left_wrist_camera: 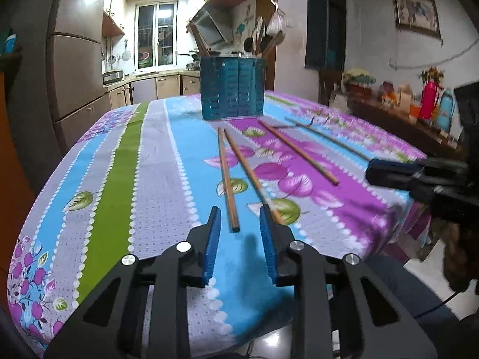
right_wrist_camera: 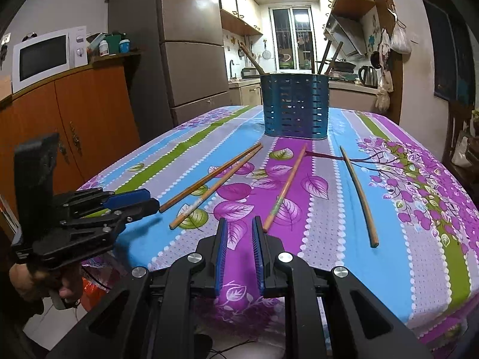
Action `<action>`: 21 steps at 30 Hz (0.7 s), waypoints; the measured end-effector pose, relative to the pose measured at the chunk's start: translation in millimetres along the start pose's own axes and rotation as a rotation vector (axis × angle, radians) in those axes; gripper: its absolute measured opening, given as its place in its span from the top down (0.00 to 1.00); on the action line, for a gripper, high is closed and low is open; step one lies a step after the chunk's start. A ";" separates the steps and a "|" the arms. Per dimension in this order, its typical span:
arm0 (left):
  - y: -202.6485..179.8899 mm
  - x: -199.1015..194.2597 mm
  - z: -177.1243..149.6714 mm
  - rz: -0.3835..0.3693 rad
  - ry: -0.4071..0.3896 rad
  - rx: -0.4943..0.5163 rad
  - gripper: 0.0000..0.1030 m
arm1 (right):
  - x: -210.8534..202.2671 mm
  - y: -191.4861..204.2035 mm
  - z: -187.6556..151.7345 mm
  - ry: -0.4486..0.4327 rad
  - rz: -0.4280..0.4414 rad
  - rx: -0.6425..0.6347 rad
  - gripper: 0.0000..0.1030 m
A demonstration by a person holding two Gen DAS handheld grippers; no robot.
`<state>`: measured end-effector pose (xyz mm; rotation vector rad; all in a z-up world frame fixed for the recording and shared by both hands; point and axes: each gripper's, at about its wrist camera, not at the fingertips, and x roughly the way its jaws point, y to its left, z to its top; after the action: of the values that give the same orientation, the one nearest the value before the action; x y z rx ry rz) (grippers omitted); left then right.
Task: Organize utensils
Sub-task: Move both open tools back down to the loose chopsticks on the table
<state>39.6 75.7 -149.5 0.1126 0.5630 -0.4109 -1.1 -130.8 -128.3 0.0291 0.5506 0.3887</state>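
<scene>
Chopsticks: four flat on the tabletop point(right_wrist_camera: 434, 257), two point(left_wrist_camera: 227, 179) just ahead of the left tongs point(left_wrist_camera: 239, 239), two point(right_wrist_camera: 284, 191) ahead of the right tongs point(right_wrist_camera: 239, 254). Blue holder point(right_wrist_camera: 295, 104) beyond. Both tongs parted, empty.

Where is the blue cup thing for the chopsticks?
The blue slotted holder stands upright at the far end of the table, centre of the right wrist view, just beyond the four chopsticks lying on the flowery tablecloth.
</scene>
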 end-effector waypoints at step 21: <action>0.7 14.9 -4.9 0.045 -0.031 0.000 0.79 | 47.6 -16.2 -5.9 0.016 -0.042 0.036 0.82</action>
<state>48.8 72.3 -161.7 0.1185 0.5288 -0.3678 38.8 -128.7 -159.4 0.0491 0.5736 0.3387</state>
